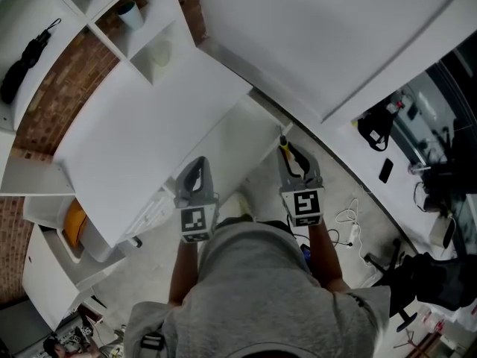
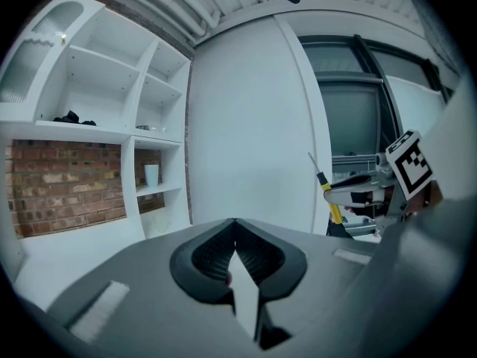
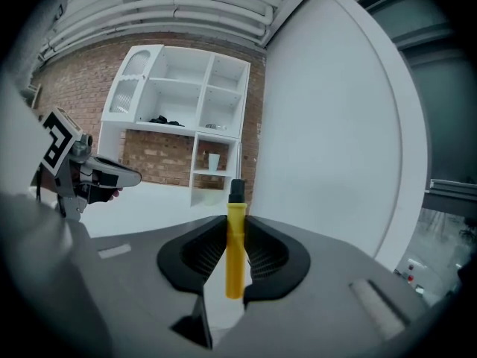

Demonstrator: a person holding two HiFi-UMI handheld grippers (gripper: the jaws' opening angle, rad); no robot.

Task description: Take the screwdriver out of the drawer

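At the far left of the head view a white shelf unit stands against a brick wall, with a pale cup in one of its compartments and a dark thing I cannot identify lying on a shelf. Below it, at the near corner of the white table, an open white compartment holds something orange; I cannot tell whether that is a drawer. The left gripper is held out in front of the person's grey shirt, above the table's edge. Its own view shows the jaws closed tip to tip with nothing between them. Just beside it, the right gripper has its jaws clamped on the yellow handle of the screwdriver. The tool stands upright in the grip, black collar and thin metal shaft pointing up past the jaw tips, in the air in front of a plain white wall panel. Loose cables lie on the floor to the right.
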